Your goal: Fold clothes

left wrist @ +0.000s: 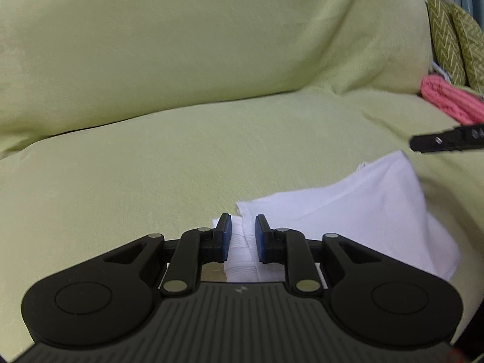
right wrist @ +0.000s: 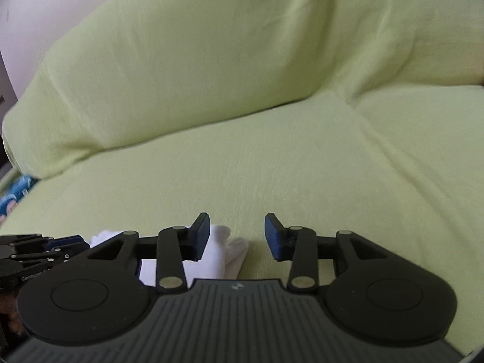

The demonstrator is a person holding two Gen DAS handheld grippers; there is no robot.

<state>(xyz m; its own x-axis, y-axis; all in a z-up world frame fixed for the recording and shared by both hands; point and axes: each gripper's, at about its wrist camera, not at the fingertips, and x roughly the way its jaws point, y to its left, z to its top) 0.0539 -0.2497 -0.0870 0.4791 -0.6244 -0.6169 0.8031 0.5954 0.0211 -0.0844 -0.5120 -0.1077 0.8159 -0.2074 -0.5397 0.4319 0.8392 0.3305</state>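
Observation:
A white garment (left wrist: 357, 208) lies bunched on the light green sofa seat (left wrist: 151, 166). My left gripper (left wrist: 243, 236) has its blue pads either side of a folded white hem, with a small gap on each side, so the jaws stand open around the cloth. My right gripper (right wrist: 237, 236) is wide open and empty; a white fold of the garment (right wrist: 219, 251) lies just behind its left finger. The right gripper's tip also shows in the left wrist view (left wrist: 447, 140), beyond the garment. The left gripper shows at the left edge of the right wrist view (right wrist: 33, 252).
The sofa backrest (left wrist: 196, 45) rises behind the seat. A folded pink cloth (left wrist: 450, 101) and green patterned cushions (left wrist: 453, 36) sit at the far right. A blue printed item (right wrist: 15, 196) lies off the sofa's left end.

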